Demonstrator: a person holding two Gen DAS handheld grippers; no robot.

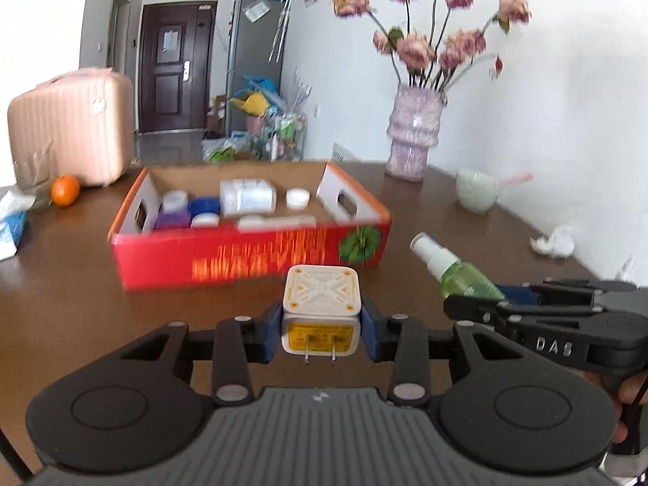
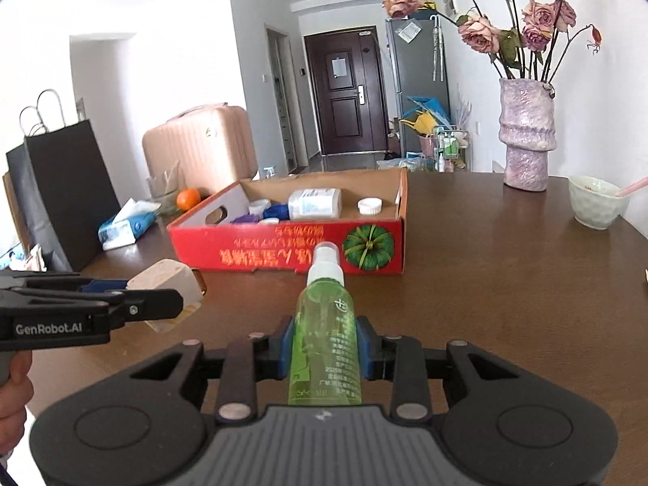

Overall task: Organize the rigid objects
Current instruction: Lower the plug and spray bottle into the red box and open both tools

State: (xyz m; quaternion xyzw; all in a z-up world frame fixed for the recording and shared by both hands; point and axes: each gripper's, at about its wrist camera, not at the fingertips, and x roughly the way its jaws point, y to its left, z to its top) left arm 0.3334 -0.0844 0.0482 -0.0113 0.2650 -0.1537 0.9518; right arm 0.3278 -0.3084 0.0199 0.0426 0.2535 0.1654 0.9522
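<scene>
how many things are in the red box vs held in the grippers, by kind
In the red box:
bottles and jars: 4, the large white bottle, white-capped jar, blue, purple
loose white lids: 2
long white item: 1
Held:
charger plug, left gripper: 1
green spray bottle, right gripper: 1
Total: 9

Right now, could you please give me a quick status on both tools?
Left tool shut on charger. Right tool shut on spray bottle. Box ahead, path clear.

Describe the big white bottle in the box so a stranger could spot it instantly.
Find the red cardboard box on the brown table. Inside, near the middle, the white bottle lies on its side. It is far larger than the small white jar right of it.
</scene>
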